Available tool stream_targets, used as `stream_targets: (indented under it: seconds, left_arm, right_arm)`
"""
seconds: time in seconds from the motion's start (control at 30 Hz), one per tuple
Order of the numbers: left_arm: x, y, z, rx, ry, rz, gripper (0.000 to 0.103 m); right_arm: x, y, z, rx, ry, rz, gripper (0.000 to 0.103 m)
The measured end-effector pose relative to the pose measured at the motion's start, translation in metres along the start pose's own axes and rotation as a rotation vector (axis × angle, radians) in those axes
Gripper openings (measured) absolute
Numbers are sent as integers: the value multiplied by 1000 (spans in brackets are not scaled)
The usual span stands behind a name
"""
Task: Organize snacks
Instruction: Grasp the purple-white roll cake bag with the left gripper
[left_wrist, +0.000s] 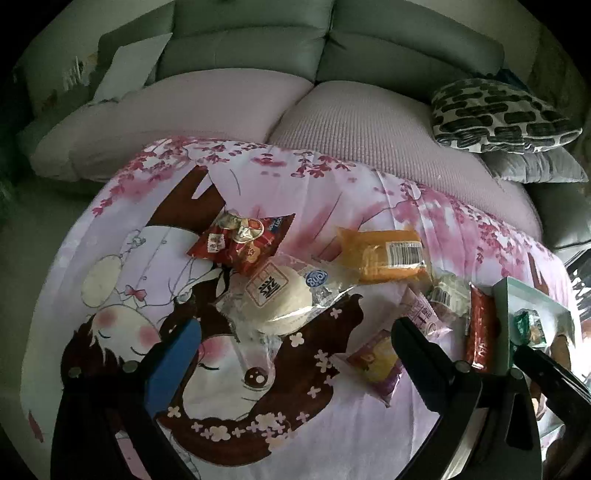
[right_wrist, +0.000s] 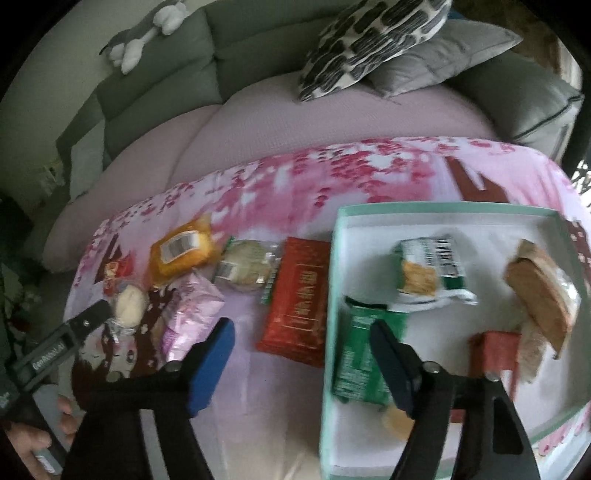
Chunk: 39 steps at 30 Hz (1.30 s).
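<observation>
The flat red foil snack packet (right_wrist: 297, 314) lies on the pink cartoon-print cloth (right_wrist: 369, 177) over the counter, touching the mint-green cardboard box (right_wrist: 334, 280) at its 3 o'clock. The right tool (right_wrist: 303, 354), spread and pinching nothing, straddles packet and box wall; closing here could catch the rim or the green wrapper (right_wrist: 360, 358) inside. At 9 o'clock the left tool (left_wrist: 297, 334), also spread and empty, hovers over the round white bun in clear film (left_wrist: 279, 301), whose slack film may slip
</observation>
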<state>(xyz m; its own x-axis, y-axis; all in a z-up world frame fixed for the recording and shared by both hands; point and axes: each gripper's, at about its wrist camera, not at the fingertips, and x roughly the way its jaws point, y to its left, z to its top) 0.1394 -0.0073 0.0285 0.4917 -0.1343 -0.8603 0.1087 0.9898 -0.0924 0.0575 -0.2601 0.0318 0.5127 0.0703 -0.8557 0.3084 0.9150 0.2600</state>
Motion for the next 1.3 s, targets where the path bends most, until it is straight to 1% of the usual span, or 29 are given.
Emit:
stream_targets:
  seconds: [0.1,0.17,0.2,0.37,0.5,0.7,0.87,0.93,1.0,1.07,1.13,1.2,1.3]
  left_arm:
    - [4,-2,0,11,8,-16,102]
    - [8,-5,0,22,20,-35,102]
    - [10,-6,0,22,23,-42,102]
    - [19,-9,-2,5,46,-75,102]
    - [25,-20,-4,40,59,-104,102]
    - [38,-36,-8,54,83,-166,102]
    - [46,-51,-13,104,105,-185,101]
    - [46,-54,-14,109,114,-210,97]
    - [48,-56,-14,110,128,-233,95]
    - [51,-57,-16,107,143,-250,90]
    - [56,-58,-18,106,167,-263,80]
    - [61,-61,-20,120,189,-238,73]
    - [64,-61,-22,126,200,-188,56]
  right_arm:
    - [11,10,6,-12,37,30,70]
    - [17,16,7,-26,55,29,65]
    - [21,19,8,-33,66,33,64]
    - [42,19,9,-8,128,32,64]
    - [49,11,11,23,136,29,62]
    - [54,4,12,49,150,13,62]
    - [55,-2,12,66,150,12,62]
    - [55,-3,12,67,149,14,62]
    - [54,-5,12,69,148,19,62]
    - [53,-6,12,70,149,16,61]
    - [53,-6,12,71,150,18,61]
    - [53,-6,13,72,152,17,61]
    - [54,-5,14,71,158,12,61]
